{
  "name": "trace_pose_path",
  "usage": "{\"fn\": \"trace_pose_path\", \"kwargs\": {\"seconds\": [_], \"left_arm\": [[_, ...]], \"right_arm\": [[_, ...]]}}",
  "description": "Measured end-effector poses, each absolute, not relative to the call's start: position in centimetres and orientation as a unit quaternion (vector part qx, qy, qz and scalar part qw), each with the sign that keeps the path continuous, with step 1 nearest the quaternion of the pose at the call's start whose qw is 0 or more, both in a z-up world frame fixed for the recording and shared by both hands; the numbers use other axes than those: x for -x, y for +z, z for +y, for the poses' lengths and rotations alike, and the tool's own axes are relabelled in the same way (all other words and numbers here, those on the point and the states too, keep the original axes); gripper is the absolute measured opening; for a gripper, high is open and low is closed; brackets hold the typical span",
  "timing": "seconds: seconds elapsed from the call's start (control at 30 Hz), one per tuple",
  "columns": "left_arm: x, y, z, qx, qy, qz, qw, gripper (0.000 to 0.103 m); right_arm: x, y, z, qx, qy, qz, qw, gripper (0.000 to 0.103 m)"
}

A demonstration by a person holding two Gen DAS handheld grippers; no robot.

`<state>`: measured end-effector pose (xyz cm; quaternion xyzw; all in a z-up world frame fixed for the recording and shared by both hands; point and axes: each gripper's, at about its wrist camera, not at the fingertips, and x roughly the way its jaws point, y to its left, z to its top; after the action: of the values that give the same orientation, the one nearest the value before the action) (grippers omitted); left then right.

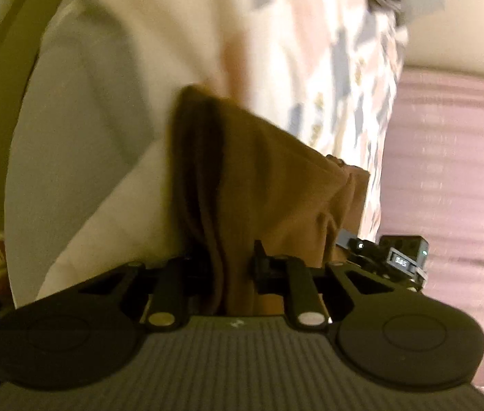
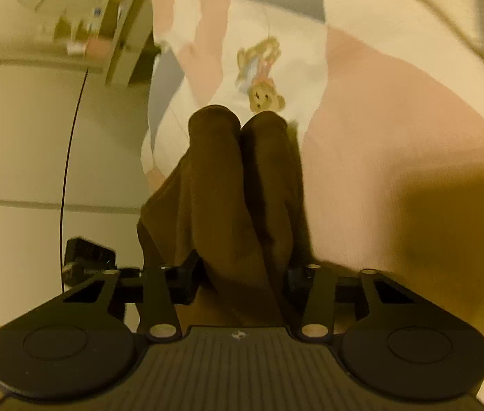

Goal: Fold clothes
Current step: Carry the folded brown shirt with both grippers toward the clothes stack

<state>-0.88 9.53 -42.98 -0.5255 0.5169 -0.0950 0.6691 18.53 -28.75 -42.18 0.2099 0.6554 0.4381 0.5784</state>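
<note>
A brown garment [image 1: 255,178] is bunched between the jaws of my left gripper [image 1: 231,267], which is shut on it; the cloth hangs forward in folds and hides the fingertips. The other gripper's body [image 1: 403,257] shows just to the right of it. In the right wrist view my right gripper [image 2: 242,274] is shut on the same brown garment [image 2: 238,185], which runs forward in two thick rolls. Both views are blurred.
A patterned bedspread [image 1: 341,68] and a mauve striped cover [image 1: 454,157] lie behind the left gripper. A white top with a teddy-bear print [image 2: 262,75] and a pinkish cloth [image 2: 392,130] lie ahead of the right gripper. Tiled floor [image 2: 23,130] and a low shelf [image 2: 81,17] are at left.
</note>
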Motion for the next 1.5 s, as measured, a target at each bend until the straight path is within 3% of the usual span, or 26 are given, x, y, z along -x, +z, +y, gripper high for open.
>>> {"fn": "trace_pose_path", "kwargs": {"seconds": [0.3,0.47,0.63,0.9,1.1,1.3,1.5], "left_arm": [[-6.5,-33.8,4.3,0.356,-0.242,0.575,0.695,0.013],[-7.1,-29.2,-6.3,0.239,-0.360,0.617,0.658,0.013],[-2.7,-25.7,-20.8,0.152,-0.476,0.633,0.591,0.013],[13.8,-21.5,-47.9,0.003,-0.651,0.613,0.447,0.013],[28.9,-19.6,-65.2,-0.117,-0.742,0.566,0.339,0.013],[40.4,-20.0,-74.9,-0.213,-0.781,0.518,0.276,0.013],[46.0,-23.0,-78.8,-0.260,-0.785,0.503,0.251,0.013]], "right_arm": [[-3.0,-34.8,-37.4,-0.386,0.279,0.544,0.691,0.034],[12.3,-31.1,-42.8,-0.511,0.143,0.450,0.719,0.034],[29.1,-27.3,-47.0,-0.602,-0.007,0.323,0.730,0.034],[53.2,-21.8,-49.8,-0.658,-0.250,0.087,0.705,0.034],[65.0,-22.3,-50.6,-0.664,-0.398,-0.094,0.626,0.034],[70.8,-25.3,-51.7,-0.666,-0.465,-0.244,0.530,0.034],[72.9,-30.4,-54.0,-0.669,-0.491,-0.311,0.464,0.034]]}}
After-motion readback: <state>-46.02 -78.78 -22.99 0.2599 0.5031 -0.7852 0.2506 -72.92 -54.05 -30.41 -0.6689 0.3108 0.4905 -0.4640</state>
